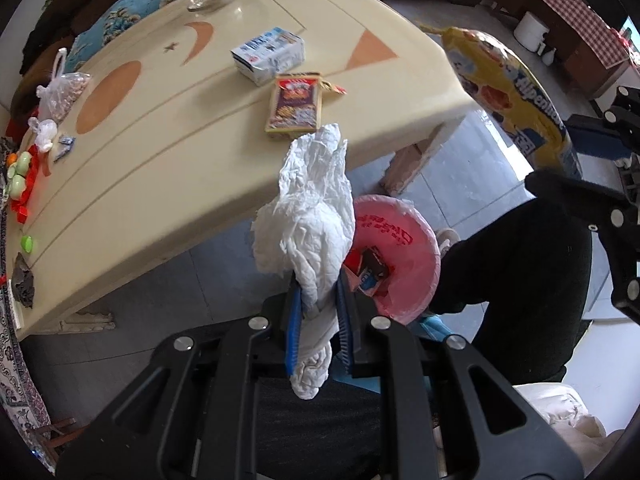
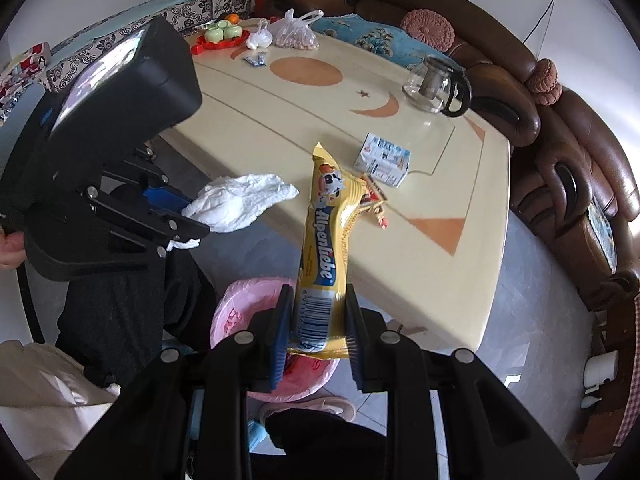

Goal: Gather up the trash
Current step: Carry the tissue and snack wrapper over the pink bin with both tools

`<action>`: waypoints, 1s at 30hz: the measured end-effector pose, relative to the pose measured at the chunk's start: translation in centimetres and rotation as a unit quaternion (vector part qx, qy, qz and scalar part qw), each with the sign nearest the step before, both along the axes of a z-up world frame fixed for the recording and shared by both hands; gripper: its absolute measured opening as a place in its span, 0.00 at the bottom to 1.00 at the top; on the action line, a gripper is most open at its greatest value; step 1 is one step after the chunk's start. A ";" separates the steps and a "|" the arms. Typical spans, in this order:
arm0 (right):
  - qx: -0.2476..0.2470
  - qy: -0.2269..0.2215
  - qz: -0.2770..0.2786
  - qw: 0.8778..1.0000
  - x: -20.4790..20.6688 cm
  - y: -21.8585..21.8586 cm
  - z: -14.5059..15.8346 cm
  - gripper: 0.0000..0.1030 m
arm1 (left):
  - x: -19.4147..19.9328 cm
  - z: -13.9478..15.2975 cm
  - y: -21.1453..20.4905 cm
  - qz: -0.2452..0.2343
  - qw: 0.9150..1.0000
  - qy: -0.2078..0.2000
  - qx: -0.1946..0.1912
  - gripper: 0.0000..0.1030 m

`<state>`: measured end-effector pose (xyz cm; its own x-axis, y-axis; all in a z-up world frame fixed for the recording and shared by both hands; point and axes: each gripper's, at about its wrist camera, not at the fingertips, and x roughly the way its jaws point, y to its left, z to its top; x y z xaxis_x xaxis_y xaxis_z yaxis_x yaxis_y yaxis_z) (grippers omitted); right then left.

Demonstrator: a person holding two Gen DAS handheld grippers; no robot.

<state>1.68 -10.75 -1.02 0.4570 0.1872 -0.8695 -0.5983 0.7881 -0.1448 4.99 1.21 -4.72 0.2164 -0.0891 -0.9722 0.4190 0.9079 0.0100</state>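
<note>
A crumpled white tissue [image 1: 308, 216] and a yellow Alpenliebe wrapper [image 2: 326, 248] are held above the pink-lined bin [image 1: 416, 248]. A red snack packet [image 1: 294, 104] and a white-blue carton [image 1: 268, 54] lie flat on the bench [image 1: 160, 152] beyond the bin.

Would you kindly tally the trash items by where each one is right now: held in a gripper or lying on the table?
Held in a gripper: 2, the crumpled tissue and the yellow candy wrapper.
Lying on the table: 2, the white carton and the red snack packet.
Total: 4

Home living room, brown leather sofa [image 2: 560, 168], cream coffee table [image 2: 400, 248], glass teapot [image 2: 434, 86]
</note>
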 end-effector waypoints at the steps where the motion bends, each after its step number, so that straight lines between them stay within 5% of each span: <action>1: -0.001 0.002 0.000 1.000 -0.1 0.0 -0.2 0.24 | -0.2 -0.3 -0.2 -0.002 1.000 0.002 0.001 0.17; 17: -0.006 0.045 -0.011 0.999 -1.0 -0.6 -5.8 0.24 | -1.6 -6.9 -1.9 -0.014 0.999 0.045 -0.007 0.17; 30: -0.001 0.109 -0.022 0.994 0.4 -1.2 -13.2 0.24 | -0.4 -13.8 -3.1 -0.012 0.994 0.109 -0.020 0.17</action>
<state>2.05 -11.98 -14.22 0.2650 0.1694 -0.9492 -0.5803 0.8142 -0.0167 4.59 -1.89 -18.56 -0.0014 -0.1305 -0.9915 0.4283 0.8958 -0.1185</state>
